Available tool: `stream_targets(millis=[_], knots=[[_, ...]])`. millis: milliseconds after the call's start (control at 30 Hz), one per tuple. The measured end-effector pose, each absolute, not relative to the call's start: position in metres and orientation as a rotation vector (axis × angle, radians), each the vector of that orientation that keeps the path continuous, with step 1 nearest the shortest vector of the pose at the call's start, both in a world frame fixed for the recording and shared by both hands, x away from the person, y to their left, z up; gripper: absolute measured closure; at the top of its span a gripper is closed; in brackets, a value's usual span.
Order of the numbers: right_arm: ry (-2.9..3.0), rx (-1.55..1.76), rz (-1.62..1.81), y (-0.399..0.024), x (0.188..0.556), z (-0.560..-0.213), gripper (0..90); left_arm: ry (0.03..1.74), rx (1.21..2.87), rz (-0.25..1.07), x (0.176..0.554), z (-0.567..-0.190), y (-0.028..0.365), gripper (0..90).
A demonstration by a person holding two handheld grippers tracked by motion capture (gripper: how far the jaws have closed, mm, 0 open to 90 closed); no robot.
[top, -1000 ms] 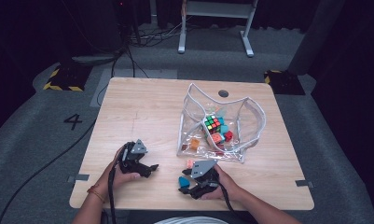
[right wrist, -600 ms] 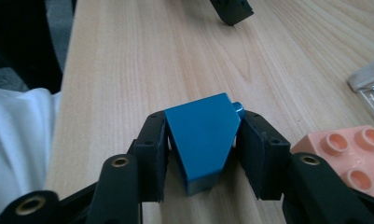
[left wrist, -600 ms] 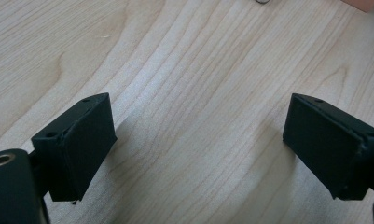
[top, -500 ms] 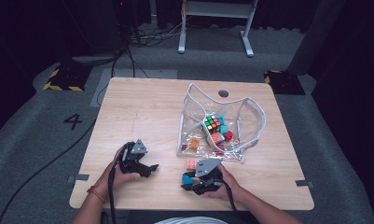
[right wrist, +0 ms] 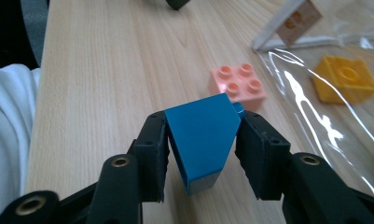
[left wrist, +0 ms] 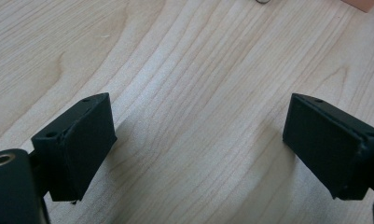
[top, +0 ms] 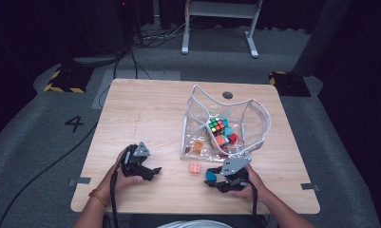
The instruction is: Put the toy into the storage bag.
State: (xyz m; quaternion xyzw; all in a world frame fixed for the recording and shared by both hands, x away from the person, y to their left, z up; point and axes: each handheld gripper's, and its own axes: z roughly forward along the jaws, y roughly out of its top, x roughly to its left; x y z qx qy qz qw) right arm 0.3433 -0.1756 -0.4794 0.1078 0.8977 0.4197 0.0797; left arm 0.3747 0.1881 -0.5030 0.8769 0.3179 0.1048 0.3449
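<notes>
The blue block [right wrist: 201,140] sits clamped between the two black jaws of the right gripper [right wrist: 201,149], whose jaws have just been closing onto it, just in front of the open edge of the clear plastic bag [top: 254,116] on the wooden table [top: 145,109]. A pink studded brick [right wrist: 237,86] lies on the wood just beside the blue block, between it and the bag, and a yellow piece [right wrist: 345,77] rests inside the bag. Well to the left of the bag, the left gripper [left wrist: 198,149] rests low over bare wood with its jaws spread wide and nothing between them.

Smooth plastic blue block [right wrist: 201,140], glossy clear pouch [top: 254,114], matt wooden table [top: 145,109].
</notes>
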Motion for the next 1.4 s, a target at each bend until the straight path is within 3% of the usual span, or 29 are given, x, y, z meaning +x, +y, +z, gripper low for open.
stream_targets(millis=[1033,1400], knots=[[2.528,0.704,1.156,-0.300,0.348,-0.472,55.4,0.827,2.277,0.277,0.374,-0.503,0.188,9.2],[2.387,0.855,1.125,-0.351,0.362,-0.455,55.4,0.828,2.277,0.276,0.374,-0.503,0.188,9.2]])
